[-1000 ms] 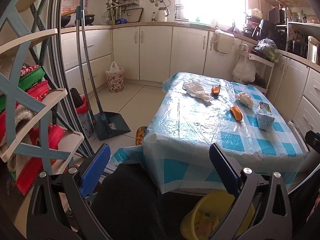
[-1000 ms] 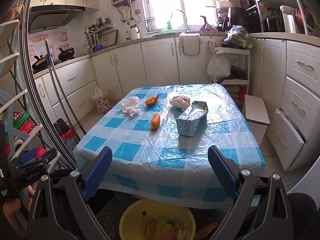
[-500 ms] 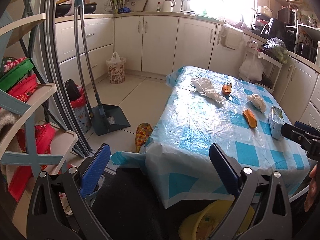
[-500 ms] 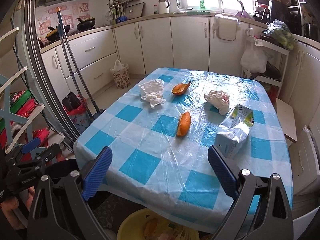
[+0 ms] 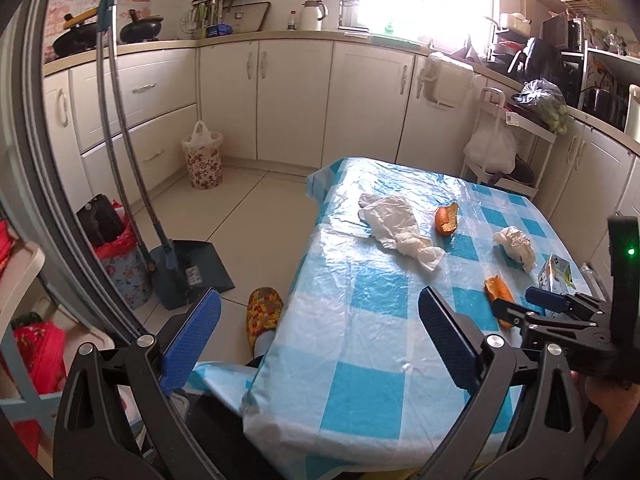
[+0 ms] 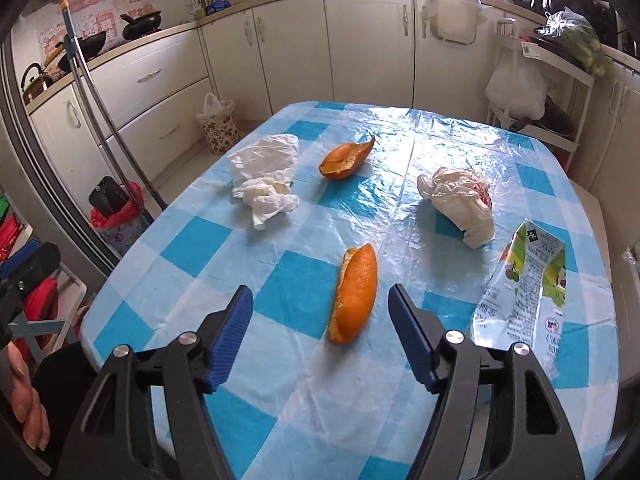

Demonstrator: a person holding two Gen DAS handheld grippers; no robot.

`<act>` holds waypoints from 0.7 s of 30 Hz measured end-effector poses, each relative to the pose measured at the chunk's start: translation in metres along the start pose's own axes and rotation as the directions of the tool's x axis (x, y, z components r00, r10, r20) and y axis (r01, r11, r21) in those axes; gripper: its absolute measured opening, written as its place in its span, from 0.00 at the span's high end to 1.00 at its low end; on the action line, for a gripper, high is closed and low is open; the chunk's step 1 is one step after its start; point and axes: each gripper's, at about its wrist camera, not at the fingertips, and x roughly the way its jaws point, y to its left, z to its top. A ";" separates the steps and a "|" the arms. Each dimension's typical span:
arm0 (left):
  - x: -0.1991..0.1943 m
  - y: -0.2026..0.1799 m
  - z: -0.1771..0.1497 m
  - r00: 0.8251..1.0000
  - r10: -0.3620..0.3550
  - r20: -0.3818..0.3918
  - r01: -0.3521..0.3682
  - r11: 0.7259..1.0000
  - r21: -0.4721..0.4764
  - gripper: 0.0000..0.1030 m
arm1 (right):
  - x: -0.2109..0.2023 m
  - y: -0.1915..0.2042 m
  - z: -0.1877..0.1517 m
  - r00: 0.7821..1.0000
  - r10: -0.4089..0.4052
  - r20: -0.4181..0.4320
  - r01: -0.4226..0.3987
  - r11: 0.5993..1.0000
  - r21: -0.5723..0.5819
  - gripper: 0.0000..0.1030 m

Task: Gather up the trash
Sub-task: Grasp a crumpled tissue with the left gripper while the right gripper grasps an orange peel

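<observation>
Trash lies on a table with a blue-checked plastic cloth (image 6: 280, 288): a near orange peel (image 6: 354, 292), a far orange peel (image 6: 346, 156), a crumpled white tissue (image 6: 266, 176), a white wrapper wad (image 6: 460, 200) and a flattened drink carton (image 6: 524, 292). My right gripper (image 6: 320, 332) is open, low over the table, its fingers either side of the near peel's front end. My left gripper (image 5: 316, 340) is open and empty at the table's left front corner. The left wrist view shows the tissue (image 5: 396, 224), both peels (image 5: 446, 218) (image 5: 498, 294) and the right gripper (image 5: 548, 304).
A dustpan and broom (image 5: 180, 264) lean by the cabinets on the left. A floral bin (image 5: 202, 158) stands at the back. A slipper (image 5: 262, 312) lies on the floor by the table. A shelf rack (image 5: 24, 320) is at far left.
Both grippers moved forward toward the table. The right gripper dropped low over the cloth, bringing the near orange peel between its fingers. The yellow basin below has left view.
</observation>
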 end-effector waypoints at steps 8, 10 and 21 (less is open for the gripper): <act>0.061 -0.052 0.034 0.997 -0.079 -0.022 0.081 0.987 0.140 0.07 | 0.022 -0.004 0.000 0.999 -0.014 -0.047 0.012 0.999 -0.047 0.76; 0.080 -0.064 0.040 0.994 -0.099 -0.045 0.106 0.980 0.166 0.07 | 0.021 -0.001 -0.002 0.999 -0.008 -0.049 0.004 0.997 -0.075 0.78; 0.165 -0.115 0.044 0.967 -0.103 -0.235 0.164 0.952 0.260 0.50 | 0.009 -0.002 -0.013 0.996 0.056 -0.074 -0.065 0.991 -0.115 0.80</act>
